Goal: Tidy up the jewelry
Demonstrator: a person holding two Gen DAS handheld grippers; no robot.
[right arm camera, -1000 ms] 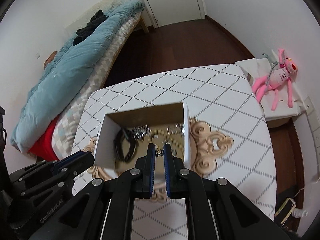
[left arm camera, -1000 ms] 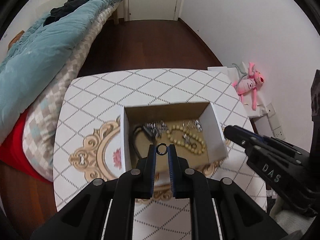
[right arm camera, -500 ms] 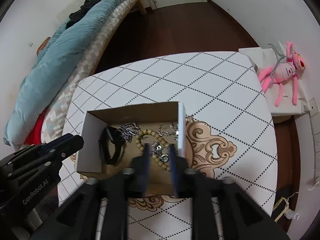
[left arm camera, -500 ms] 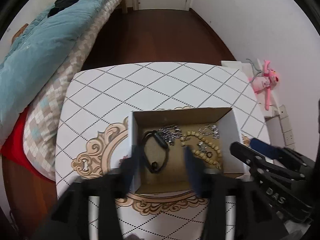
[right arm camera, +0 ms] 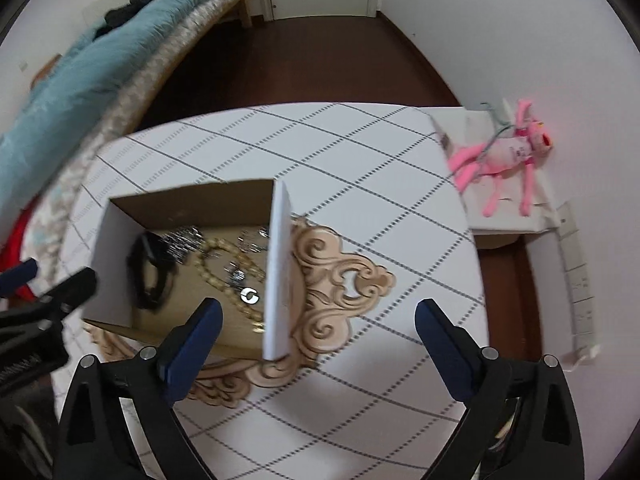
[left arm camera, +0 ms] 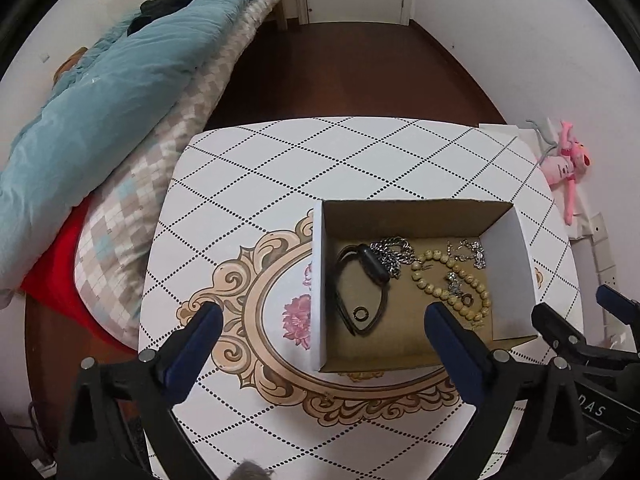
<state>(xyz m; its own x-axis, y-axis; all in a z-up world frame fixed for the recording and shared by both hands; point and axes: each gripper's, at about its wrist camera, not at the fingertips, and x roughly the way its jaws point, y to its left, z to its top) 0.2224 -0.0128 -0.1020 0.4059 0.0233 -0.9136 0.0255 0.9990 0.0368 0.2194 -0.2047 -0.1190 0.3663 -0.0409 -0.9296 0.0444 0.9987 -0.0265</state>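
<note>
A cardboard box [left arm camera: 507, 272] with white outer walls stands on the table. In it lie a black band [left arm camera: 362, 280], a silver chain [left arm camera: 390, 254], a beaded bracelet [left arm camera: 452, 284], silver earrings [left arm camera: 468, 250] and two small rings [left arm camera: 362, 314] [left arm camera: 467, 300]. My left gripper [left arm camera: 322, 308] hangs above the box's near left side, its jaws opening wide with nothing held between them. My right gripper [right arm camera: 319, 304] hovers over the box's right wall [right arm camera: 278, 264], its jaws also opening and holding nothing. A silver ring [right arm camera: 249, 295] lies below it among the beads. Each gripper shows at the edge of the other's view [left arm camera: 572, 300] [right arm camera: 56, 272].
The table [left arm camera: 360, 152] has a white cloth with a diamond grid and a gold ornament. A bed with a teal duvet [left arm camera: 100, 100] runs along the left. A pink plush toy [right arm camera: 508, 152] lies on a low white stand at the right. Dark wooden floor lies beyond.
Both grippers went from shut on a small ring to wide open. The two rings now lie in the box. Both cameras sank a little and tipped further down.
</note>
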